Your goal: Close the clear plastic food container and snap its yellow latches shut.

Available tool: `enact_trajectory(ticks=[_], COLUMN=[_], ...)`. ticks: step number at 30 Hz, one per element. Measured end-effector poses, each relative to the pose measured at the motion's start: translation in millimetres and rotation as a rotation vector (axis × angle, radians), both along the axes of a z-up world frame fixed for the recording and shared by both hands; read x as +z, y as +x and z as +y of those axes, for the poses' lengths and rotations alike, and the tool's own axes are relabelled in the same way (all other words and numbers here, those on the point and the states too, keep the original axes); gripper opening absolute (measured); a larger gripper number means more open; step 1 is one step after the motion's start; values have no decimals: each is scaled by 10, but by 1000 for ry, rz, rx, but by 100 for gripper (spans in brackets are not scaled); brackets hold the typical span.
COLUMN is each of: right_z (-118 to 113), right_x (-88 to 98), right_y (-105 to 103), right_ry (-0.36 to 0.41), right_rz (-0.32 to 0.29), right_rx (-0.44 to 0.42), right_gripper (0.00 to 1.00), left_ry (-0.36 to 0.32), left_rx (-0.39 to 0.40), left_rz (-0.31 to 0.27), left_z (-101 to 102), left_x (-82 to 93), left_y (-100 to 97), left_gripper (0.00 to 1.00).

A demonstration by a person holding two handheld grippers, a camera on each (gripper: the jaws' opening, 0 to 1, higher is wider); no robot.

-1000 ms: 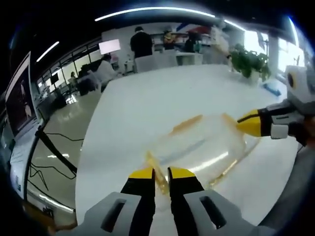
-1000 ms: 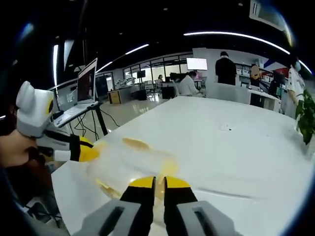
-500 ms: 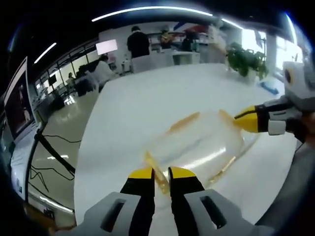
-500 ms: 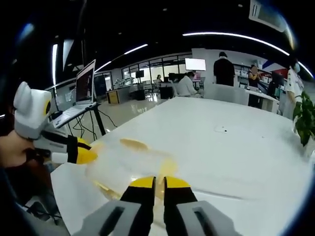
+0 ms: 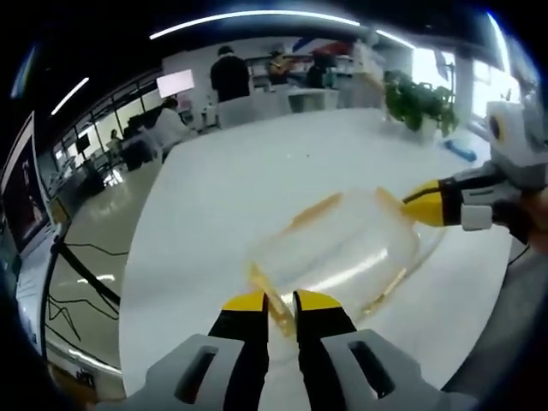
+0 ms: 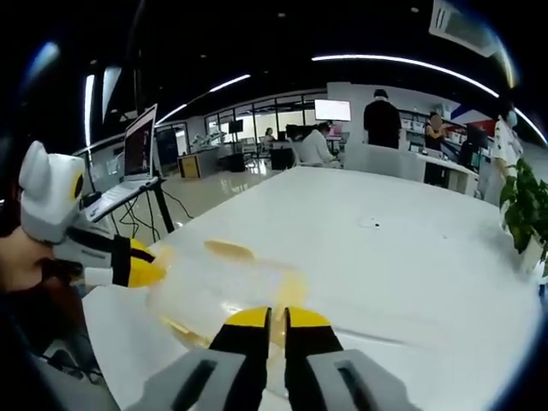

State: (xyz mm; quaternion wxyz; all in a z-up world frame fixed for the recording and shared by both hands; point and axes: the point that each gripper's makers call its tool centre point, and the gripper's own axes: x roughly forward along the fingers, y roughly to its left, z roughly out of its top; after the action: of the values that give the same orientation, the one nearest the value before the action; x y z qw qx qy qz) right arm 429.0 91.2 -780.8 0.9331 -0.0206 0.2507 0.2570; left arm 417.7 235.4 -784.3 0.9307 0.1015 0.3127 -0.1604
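Change since earlier: both views have drifted slightly with the hands; the container keeps its place on the table and each gripper stays at its own end of it.
Container: clear plastic food container (image 5: 342,248) lies lid-down-looking and blurred on the near part of the white table (image 5: 257,163), between the two grippers; whether the lid is fully seated cannot be told.
Latches: near yellow latch (image 5: 272,300) sits at the left gripper's tips; far yellow latch (image 5: 315,210) lies along the far left edge; another yellow latch (image 5: 390,204) meets the right gripper's tips.
Left gripper: left gripper (image 5: 281,301) has its jaws nearly together with a narrow gap, the near latch standing in that gap; a firm grip cannot be confirmed.
Right gripper: right gripper (image 6: 277,317) shows jaws almost closed, a yellow latch (image 6: 289,295) just beyond the tips; contact uncertain.
Cross views: right gripper enters the left gripper view at the right edge; left gripper enters the right gripper view at the left, tips against the container's end.
Surroundings: potted plant (image 5: 419,103) at the far right; laptop (image 6: 137,154) on a stand at the left; people (image 5: 229,77) at the far desks.
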Motion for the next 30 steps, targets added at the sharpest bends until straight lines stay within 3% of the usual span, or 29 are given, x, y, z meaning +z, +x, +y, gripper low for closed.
enact_trajectory(ticks=[30], right_z=[-645], right_x=[-1], right_y=[59], right_ry=[0], right_rz=[18], right_rx=[-114], right_gripper=[1], left_ry=[-3], left_rx=[-126], left_rz=[10], left_z=[-655], left_x=[10], left_y=[110], left_gripper=[8])
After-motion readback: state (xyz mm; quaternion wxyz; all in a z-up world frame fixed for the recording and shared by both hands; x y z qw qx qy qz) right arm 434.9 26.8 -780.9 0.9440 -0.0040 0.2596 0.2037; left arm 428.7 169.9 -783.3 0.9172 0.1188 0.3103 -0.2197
